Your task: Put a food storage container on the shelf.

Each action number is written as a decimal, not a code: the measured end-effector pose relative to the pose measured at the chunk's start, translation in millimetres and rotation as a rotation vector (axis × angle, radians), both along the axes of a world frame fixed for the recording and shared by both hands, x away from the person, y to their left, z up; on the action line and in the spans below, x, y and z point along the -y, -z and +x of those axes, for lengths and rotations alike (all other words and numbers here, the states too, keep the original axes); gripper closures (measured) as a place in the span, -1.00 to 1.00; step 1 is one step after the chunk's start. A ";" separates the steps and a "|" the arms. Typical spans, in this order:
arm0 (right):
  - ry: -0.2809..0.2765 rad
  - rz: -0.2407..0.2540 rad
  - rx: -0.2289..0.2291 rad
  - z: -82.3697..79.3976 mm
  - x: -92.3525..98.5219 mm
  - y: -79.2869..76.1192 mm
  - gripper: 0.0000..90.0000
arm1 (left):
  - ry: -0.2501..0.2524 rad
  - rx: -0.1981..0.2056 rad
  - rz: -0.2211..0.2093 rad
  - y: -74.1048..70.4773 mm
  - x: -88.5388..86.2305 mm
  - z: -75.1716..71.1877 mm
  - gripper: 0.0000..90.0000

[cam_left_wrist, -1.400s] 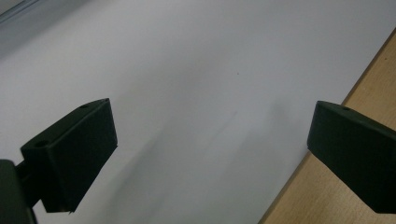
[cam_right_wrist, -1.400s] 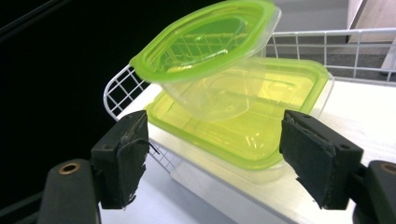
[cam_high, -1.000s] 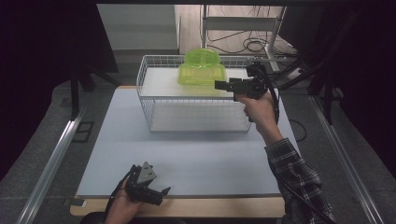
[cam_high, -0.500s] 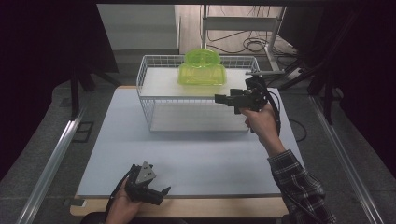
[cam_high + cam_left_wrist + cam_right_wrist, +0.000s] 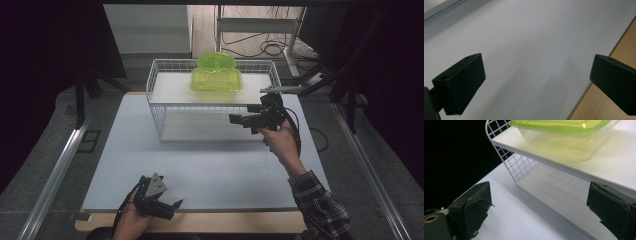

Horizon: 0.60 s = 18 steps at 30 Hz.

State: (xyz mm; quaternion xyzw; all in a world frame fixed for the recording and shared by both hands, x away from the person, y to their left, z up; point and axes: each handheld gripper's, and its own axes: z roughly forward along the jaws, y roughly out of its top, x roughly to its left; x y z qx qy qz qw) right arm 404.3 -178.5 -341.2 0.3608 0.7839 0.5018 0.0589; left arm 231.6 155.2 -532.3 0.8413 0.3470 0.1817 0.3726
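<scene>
A wide table (image 5: 200, 175) with a pale grey-white top and a wooden front edge is seen from above, dark floor around it. At its far middle stands a white wire rack (image 5: 155, 100) with two flat white shelves, one above the other. On the upper shelf, toward the back, sits a clear lime-green plastic box (image 5: 216, 74) with its lid on; in the right gripper view the same box (image 5: 564, 140) rests on the white shelf, with the wire side of the rack (image 5: 516, 167) below and to the left. A person's right hand (image 5: 280, 142), in a checked sleeve, holds the right gripper (image 5: 237, 120) in front of the right end of the rack, pointing left, near the box but clear of it. Its jaws have just been opening and stand wide apart with nothing between them. At the near edge the left gripper (image 5: 172, 207) rests low over the table, jaws spread wide and empty.
</scene>
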 end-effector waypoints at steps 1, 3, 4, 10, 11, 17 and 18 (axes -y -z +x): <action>-0.004 -0.005 0.000 -1.1 -0.4 1.6 -0.88 | 0.000 0.001 0.000 0.0 0.0 0.0 -1.00; -0.008 -0.015 0.001 -3.4 -1.1 4.9 -0.89 | 0.001 0.002 -0.001 0.0 0.0 -0.1 -1.00; -0.010 -0.019 0.001 -4.5 -1.6 6.7 -0.89 | 0.000 0.002 0.000 0.0 0.0 -0.1 -1.00; -0.026 -0.032 0.001 -10.4 -3.2 16.8 -0.91 | 0.002 0.004 0.001 0.6 0.8 -0.3 -1.00; -0.028 -0.032 0.004 -11.3 -3.4 18.5 -0.91 | 0.003 0.003 0.001 0.6 0.8 -0.3 -1.00; -0.029 -0.045 0.014 -17.7 -4.3 27.3 -0.93 | 0.003 0.000 -0.002 0.4 0.7 -0.3 -1.00; -0.030 -0.047 0.017 -18.7 -4.5 29.0 -0.93 | 0.003 -0.003 -0.005 0.2 0.6 -0.3 -1.00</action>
